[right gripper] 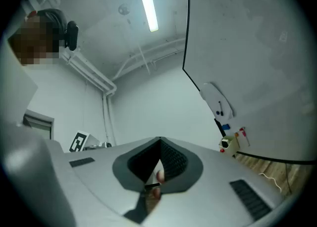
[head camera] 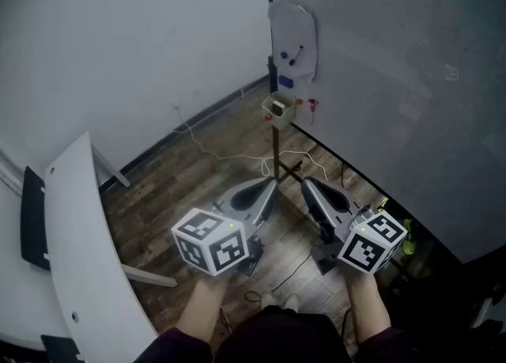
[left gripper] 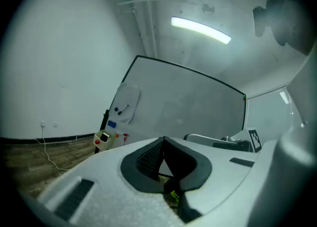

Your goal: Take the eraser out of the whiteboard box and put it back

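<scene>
The small cream whiteboard box (head camera: pixel 277 107) hangs at the whiteboard's (head camera: pixel 395 77) lower left corner, with something dark in it that I cannot make out. A blue block (head camera: pixel 285 82) sticks to the board just above the box. Both grippers are held low and well short of the box, pointing toward it. My left gripper (head camera: pixel 271 186) is shut and empty; in its own view the left gripper (left gripper: pixel 164 138) has the jaws meeting at the tips, with the box (left gripper: pixel 102 139) far off at the left. My right gripper (head camera: pixel 305 183) is shut and empty too; the right gripper view shows the box (right gripper: pixel 229 143) at the right.
A white palette-shaped board (head camera: pixel 292 33) hangs above the blue block, and red markers (head camera: pixel 312 108) stick beside the box. The stand's pole (head camera: pixel 277 152) and white cables (head camera: pixel 229 154) are on the wooden floor. A curved white table (head camera: pixel 79 259) lies to the left.
</scene>
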Demonstrator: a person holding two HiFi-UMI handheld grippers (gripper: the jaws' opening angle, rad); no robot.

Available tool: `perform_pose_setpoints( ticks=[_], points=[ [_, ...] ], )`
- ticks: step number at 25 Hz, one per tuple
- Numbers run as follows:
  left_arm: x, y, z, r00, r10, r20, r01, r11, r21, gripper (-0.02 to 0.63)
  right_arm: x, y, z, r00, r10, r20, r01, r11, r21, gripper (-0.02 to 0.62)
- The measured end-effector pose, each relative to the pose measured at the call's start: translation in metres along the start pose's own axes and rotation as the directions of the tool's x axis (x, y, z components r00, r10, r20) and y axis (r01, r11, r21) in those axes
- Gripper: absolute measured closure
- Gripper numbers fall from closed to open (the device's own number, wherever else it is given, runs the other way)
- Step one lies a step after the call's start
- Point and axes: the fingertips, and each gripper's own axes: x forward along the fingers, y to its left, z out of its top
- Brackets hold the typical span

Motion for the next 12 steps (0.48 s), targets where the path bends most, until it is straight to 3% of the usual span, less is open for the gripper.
perform_pose_setpoints(
  ticks=[12],
  points=[
    [-0.003, 0.016, 0.004, 1.000, -0.002, 0.004, 0.002, 1.000, 0.018, 0.600, 0.008, -0.002, -0.004, 1.000, -0.016, 0.009, 0.016, 1.000, 0.010, 0.592]
  ],
)
